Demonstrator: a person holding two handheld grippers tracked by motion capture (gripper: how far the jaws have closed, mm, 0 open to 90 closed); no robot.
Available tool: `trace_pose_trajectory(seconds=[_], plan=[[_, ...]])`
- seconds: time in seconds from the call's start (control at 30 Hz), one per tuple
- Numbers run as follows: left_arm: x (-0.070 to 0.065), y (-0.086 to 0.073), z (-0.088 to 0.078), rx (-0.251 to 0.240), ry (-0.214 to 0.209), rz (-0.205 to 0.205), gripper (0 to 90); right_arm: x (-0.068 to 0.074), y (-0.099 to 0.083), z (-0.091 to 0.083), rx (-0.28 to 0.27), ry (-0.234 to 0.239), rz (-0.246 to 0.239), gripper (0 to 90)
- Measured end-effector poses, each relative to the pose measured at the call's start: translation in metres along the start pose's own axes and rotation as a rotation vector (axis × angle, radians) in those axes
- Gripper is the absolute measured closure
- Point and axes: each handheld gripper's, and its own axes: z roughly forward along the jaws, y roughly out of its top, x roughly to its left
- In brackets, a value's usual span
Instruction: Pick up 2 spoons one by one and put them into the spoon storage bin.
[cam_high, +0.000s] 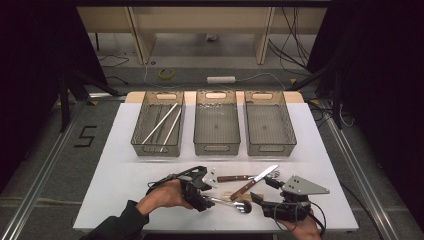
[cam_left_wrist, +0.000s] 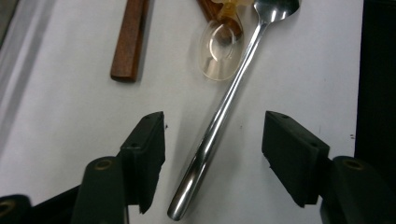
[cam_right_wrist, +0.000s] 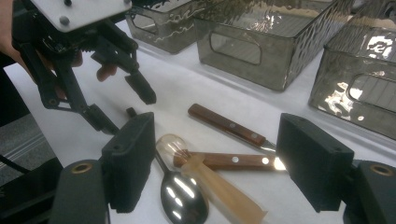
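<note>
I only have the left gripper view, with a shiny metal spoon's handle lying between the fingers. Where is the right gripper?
Observer: The right gripper sits at the near edge of the white table, just right of the shiny metal spoon, with its fingers open on nothing.
Operator: What's beyond the cutlery?
Observer: Three grey translucent plastic bins stand in a row at the far side.
Operator: Anything in them?
Observer: The left bin holds long pale sticks.

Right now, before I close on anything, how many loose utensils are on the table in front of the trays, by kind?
Wooden-handled steel knives: 2
Shiny steel spoon: 1
Translucent amber plastic spoon: 1
Total: 4 loose utensils. The white sticks in the left tray are not counted.
</note>
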Motion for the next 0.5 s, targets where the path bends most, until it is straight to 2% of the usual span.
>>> trace_pose_trajectory(seconds=[0.23,0.5], plan=[[0.0026,0.0032,0.0049,0.035,-0.014,0.018,44.8,-0.0006,-0.0007,-0.0015,0.001,0.000,0.003,29.6],[0.0047,0.0052,0.0099,0.072,-0.009,0.055,49.7,-0.0003,-0.0006,-0.0012,0.003,0.000,-0.001,29.6]])
